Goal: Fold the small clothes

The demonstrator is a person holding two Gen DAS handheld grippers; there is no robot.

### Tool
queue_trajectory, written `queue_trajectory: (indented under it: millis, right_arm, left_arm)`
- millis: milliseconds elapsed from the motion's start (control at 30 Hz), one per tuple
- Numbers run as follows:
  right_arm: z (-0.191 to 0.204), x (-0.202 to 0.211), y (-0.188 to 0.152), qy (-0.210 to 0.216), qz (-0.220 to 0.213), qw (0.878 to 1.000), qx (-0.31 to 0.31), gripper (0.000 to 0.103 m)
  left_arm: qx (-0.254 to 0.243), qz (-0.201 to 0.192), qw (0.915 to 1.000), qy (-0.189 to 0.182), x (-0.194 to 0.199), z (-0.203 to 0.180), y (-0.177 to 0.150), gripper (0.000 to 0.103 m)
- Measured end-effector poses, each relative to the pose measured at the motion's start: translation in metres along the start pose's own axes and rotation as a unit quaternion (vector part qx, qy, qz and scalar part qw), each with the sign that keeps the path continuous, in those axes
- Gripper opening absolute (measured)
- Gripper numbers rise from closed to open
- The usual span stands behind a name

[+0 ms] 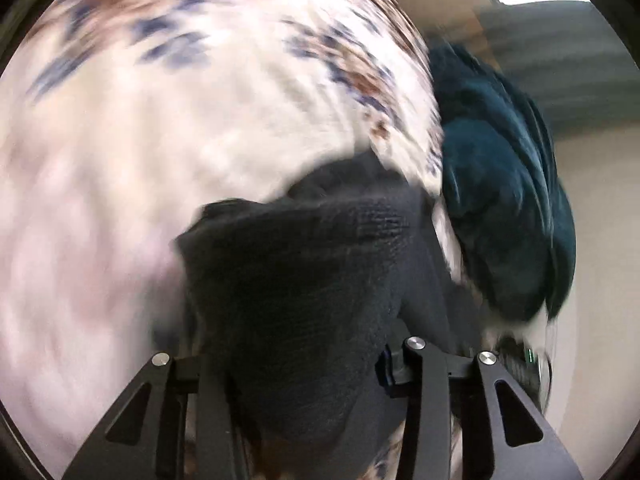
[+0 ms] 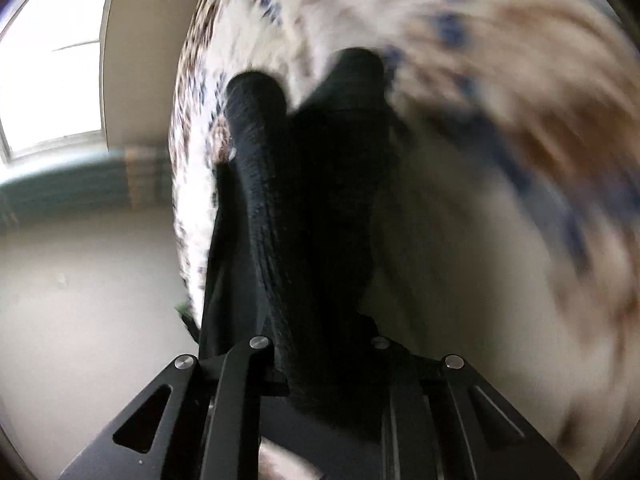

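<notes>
Left gripper (image 1: 316,364): a dark navy knitted garment (image 1: 304,264) fills the space between its black jaws and bulges forward from them; the jaws are clamped on it. Right gripper (image 2: 320,344): a black ribbed knit garment (image 2: 308,184) runs from between the jaws forward in two rolled lobes, held firm. Both pieces lie over a white cloth with brown and blue flecks (image 1: 180,140). A teal fabric bundle (image 1: 508,208) sits just beside the left-held piece. Both views are motion-blurred.

Dark knit garment (image 1: 304,280): black, ribbed, bunched in folds, draped over a white patterned cloth (image 1: 180,140).
</notes>
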State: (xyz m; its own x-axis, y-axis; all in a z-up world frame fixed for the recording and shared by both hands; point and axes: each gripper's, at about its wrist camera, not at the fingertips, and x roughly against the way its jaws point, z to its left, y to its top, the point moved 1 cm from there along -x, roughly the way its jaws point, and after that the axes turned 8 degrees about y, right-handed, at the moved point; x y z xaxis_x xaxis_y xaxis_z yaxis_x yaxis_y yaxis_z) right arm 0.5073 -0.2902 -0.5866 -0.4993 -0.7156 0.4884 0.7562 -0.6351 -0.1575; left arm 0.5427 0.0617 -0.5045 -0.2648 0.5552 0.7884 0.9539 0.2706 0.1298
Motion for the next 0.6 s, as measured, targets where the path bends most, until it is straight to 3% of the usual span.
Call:
queue_trajectory:
  millis: [67, 133, 167, 267, 300, 367, 433, 533, 600]
  right_arm:
    - [-0.018, 0.022, -0.046, 0.009, -0.022, 0.998, -0.057, 0.017]
    - [-0.034, 0.029, -0.076, -0.005, -0.035, 0.995, -0.089, 0.018]
    - [-0.040, 0.027, -0.083, -0.008, -0.031, 0.995, -0.094, 0.019]
    - [-0.051, 0.028, -0.084, -0.075, -0.013, 0.994, -0.078, 0.027]
    - [-0.051, 0.034, -0.084, -0.081, -0.008, 0.994, -0.069, 0.031]
    - [-0.040, 0.054, -0.081, -0.118, -0.002, 0.993, -0.022, 0.051]
    - [-0.023, 0.079, -0.072, -0.142, -0.007, 0.989, 0.035, 0.060]
    - [0.011, 0.102, -0.051, -0.188, -0.022, 0.975, 0.114, 0.062]
    - [0.034, 0.091, -0.021, -0.212, -0.032, 0.964, 0.157, 0.065]
  left_arm:
    - [-0.075, 0.039, 0.9964, 0.010, -0.019, -0.019, 0.023, 0.040]
    - [-0.142, 0.089, 0.9851, 0.039, -0.050, -0.033, 0.037, 0.046]
    - [-0.159, 0.104, 0.9802, 0.056, -0.057, -0.036, 0.036, 0.056]
    - [-0.170, 0.119, 0.9760, 0.068, -0.053, -0.039, 0.032, 0.061]
    - [-0.170, 0.108, 0.9769, 0.072, -0.043, -0.040, 0.028, 0.061]
    - [-0.165, 0.062, 0.9784, 0.108, -0.016, -0.038, 0.019, 0.061]
    - [-0.161, 0.004, 0.9743, 0.158, 0.016, -0.034, 0.003, 0.061]
    - [-0.134, -0.067, 0.9683, 0.200, 0.055, -0.023, -0.027, 0.061]
    - [-0.097, -0.073, 0.9701, 0.210, 0.064, -0.009, -0.046, 0.069]
